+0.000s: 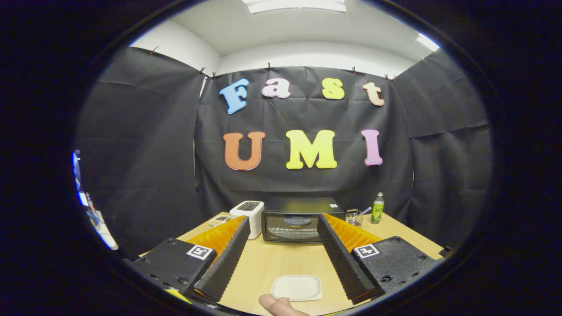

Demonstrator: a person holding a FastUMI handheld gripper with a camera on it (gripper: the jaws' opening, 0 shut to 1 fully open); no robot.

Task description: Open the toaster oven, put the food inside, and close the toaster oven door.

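Two jaws wide apart, toaster oven door shut, plate looks bare

Two fingers of the jaws [281, 256] stand spread wide and hold nothing. A fingertip [276, 304] of a person pokes in nearest of all, just in front of a white plate [296, 287] that lies on the desk [285, 261] between the jaws. I see no food on the plate. Beyond the jaws, at the back of the desk, sits the black toaster oven [295, 220] with its door closed. I cannot tell if food is inside, because the glass is too dark. So the food may be in and the job done, or the door may yet need opening. Just beside the oven stands a white toaster [249, 214], with a small dish [219, 219] next to it. On the other side are a wire cup [354, 217] and a green bottle [377, 208]. Nothing blocks the way to the door.
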